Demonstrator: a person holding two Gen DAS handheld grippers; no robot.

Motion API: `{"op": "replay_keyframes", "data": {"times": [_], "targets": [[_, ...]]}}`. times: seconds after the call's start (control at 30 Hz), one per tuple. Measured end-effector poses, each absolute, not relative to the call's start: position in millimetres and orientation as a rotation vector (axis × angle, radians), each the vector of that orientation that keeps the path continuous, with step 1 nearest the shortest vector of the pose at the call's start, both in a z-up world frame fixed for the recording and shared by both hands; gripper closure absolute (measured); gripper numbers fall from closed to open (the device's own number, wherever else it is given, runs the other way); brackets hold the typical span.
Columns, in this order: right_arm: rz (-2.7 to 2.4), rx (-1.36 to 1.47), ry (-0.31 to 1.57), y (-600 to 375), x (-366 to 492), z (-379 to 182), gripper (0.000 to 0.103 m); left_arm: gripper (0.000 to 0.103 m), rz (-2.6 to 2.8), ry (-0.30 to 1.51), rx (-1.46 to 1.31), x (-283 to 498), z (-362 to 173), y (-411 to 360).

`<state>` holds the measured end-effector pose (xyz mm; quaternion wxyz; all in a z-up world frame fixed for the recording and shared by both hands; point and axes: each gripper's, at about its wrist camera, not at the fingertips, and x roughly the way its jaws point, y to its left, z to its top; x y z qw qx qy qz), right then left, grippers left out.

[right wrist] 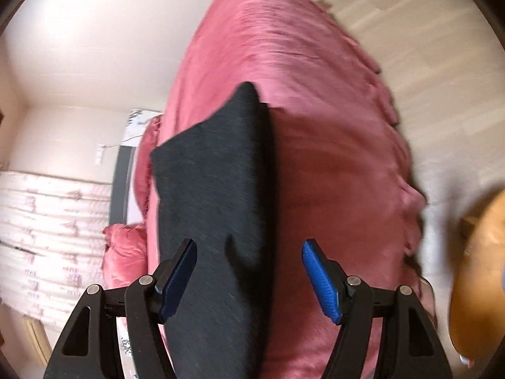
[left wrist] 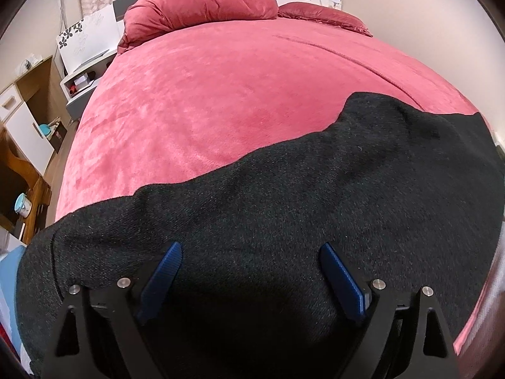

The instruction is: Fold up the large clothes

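A large black knit garment [left wrist: 284, 189] lies spread flat over the near part of a pink bedspread [left wrist: 221, 79]. My left gripper [left wrist: 251, 248] hovers just above the garment, pointing steeply down, its blue pads [left wrist: 170, 271] wide apart with nothing pinched between them. The right wrist view is rolled on its side and blurred. There the garment [right wrist: 214, 173] runs as a long dark strip across the bedspread [right wrist: 331, 158]. My right gripper [right wrist: 249, 243] stands open over the garment's edge, and neither pad presses on the cloth.
Pink pillows [left wrist: 202, 3] lie at the head of the bed. A white nightstand [left wrist: 82, 85] and wooden shelves [left wrist: 28, 120] stand to the left. Pale floor [right wrist: 426, 47] runs beside the bed, with a blurred orange object [right wrist: 479, 268] at the right edge.
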<state>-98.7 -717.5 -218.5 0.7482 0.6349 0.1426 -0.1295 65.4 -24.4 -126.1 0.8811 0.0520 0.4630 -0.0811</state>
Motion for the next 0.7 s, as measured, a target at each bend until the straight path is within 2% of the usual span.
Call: {"op": "replay_keyframes", "data": {"times": [0.17,0.3,0.33,0.37,0.43,0.57,0.7], "targets": [[-0.162,1.388,0.239,-719,-81,-218,0.032,0.011,-0.16,0.966,0.107,70,-127,-29],[-0.215,1.426,0.185,-728,-84,-220,0.037,0.011,-0.161,0.965,0.107,73,-129,-30],[-0.225,1.46,0.171,-731,-83,-225,0.044,0.011,-0.161,0.963,0.108,72,-129,-30],[-0.247,1.5,0.179,-734,-82,-228,0.061,0.011,-0.16,0.962,0.108,72,-129,-31],[-0.302,1.544,0.25,-738,-79,-233,0.088,0.011,-0.158,0.963,0.108,73,-129,-31],[-0.27,1.532,0.244,-738,-78,-215,0.091,0.011,-0.159,0.952,0.105,70,-131,-30],[-0.215,1.406,0.255,-718,-67,-163,0.092,0.011,-0.16,0.94,0.103,67,-132,-29]]}}
